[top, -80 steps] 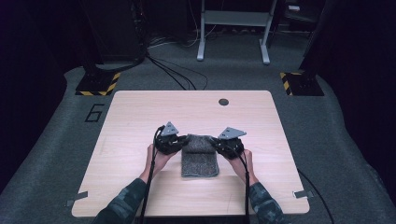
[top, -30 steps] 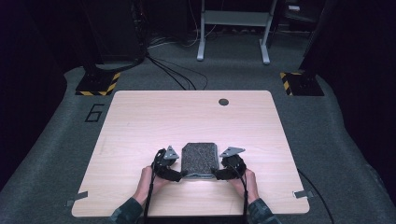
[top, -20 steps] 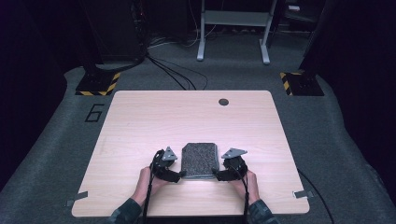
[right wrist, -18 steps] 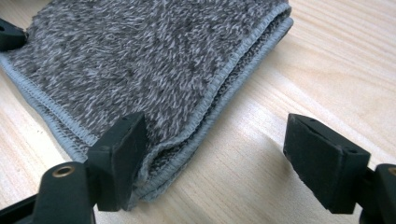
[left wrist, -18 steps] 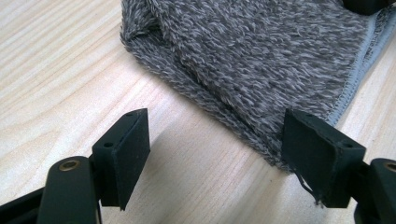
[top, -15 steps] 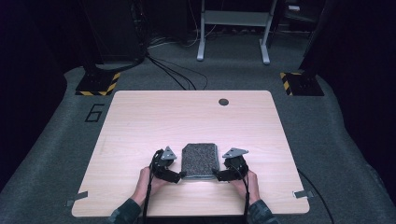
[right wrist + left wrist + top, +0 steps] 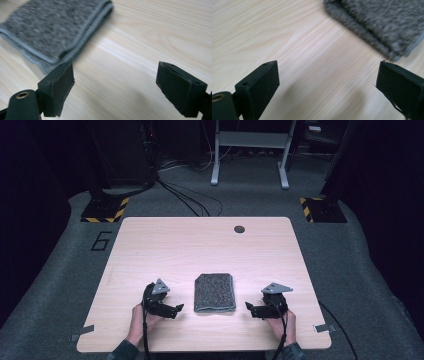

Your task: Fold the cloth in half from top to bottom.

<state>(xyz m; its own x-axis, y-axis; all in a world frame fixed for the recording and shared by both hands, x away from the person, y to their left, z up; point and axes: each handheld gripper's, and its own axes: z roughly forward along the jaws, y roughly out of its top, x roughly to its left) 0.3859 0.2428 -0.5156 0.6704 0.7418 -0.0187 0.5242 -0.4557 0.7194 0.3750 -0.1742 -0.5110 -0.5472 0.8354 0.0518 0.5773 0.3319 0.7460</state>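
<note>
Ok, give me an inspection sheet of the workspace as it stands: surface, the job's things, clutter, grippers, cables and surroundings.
Surface: light wooden table, with a round dark hole near its far edge.
Job's things: grey towel, folded into a neat rectangle, lying flat near the table's front middle, touched by neither gripper.
Clutter: nothing seen.
Grippers: left gripper to the left of the towel, right gripper to its right; both jaws open with nothing between them, and both have just been opening.
Cables: one trails from each gripper towards the person; black cables run across the floor beyond the table.
Surroundings: grey carpet, a metal stand, two yellow-and-black striped bases, a painted figure 6.
</note>
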